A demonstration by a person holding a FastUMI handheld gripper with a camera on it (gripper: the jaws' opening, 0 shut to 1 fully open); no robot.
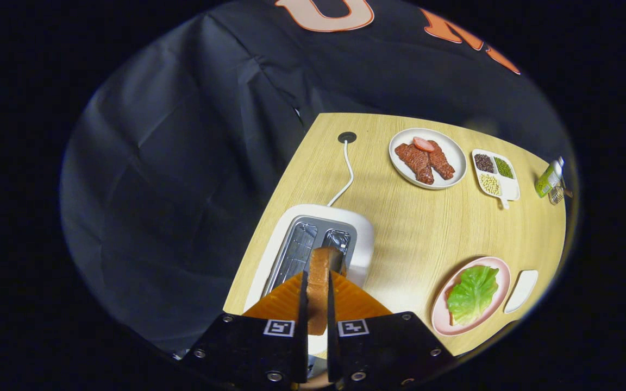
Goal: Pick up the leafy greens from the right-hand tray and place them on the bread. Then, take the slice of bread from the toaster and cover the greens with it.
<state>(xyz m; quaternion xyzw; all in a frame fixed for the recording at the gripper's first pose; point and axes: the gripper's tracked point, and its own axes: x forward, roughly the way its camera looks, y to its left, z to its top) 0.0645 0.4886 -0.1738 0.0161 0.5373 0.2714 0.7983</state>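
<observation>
My gripper (317,296) is shut on a slice of bread (319,271), held on edge between both fingers and lifted above the white toaster (364,239). The toaster's two slots (313,247) lie open just beyond the slice. To the right of the fingers a pink plate (500,271) carries a green leaf (473,293) spread flat, with a sliver of bread peeking out under its near edge.
A white cord (347,174) runs from the toaster to a hole in the wooden table (416,228). Beyond lie a white plate of meat slices (427,157), a divided dish of beans (495,174), a small green bottle (548,179) and a small white dish (520,290).
</observation>
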